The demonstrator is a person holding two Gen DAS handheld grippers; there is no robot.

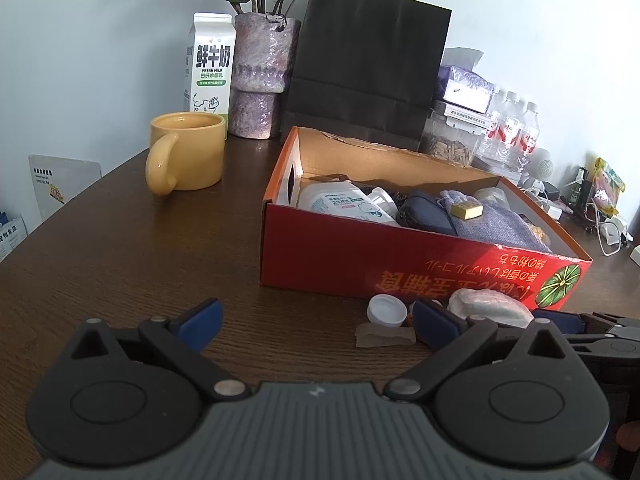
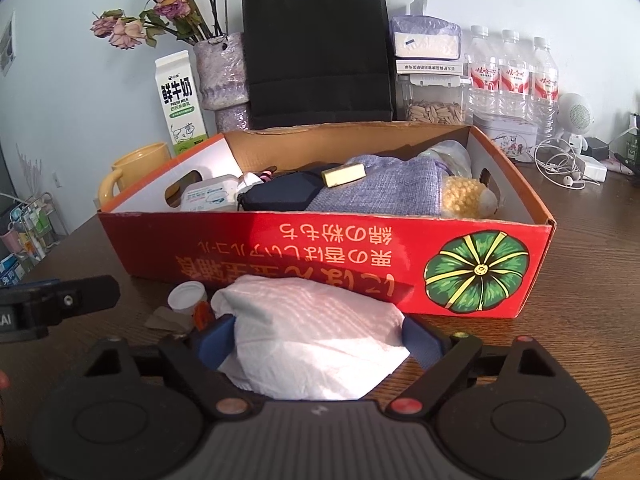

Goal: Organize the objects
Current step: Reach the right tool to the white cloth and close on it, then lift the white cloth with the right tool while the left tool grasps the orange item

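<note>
The left gripper point(image 1: 316, 324) is wide open over the bare table point(image 1: 120, 248). The right gripper point(image 2: 316, 338) has its pads around a white paper bundle point(image 2: 316, 336), with the red box point(image 2: 320, 252) at twelve o'clock.

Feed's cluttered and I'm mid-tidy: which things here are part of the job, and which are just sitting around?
Job:
- white bundle, between the right tongs
- red box, already holding items
- white cap and brown scrap, loose on the table

Lying about:
- yellow mug
- milk carton
- vase
- black bag
- water bottles
</note>
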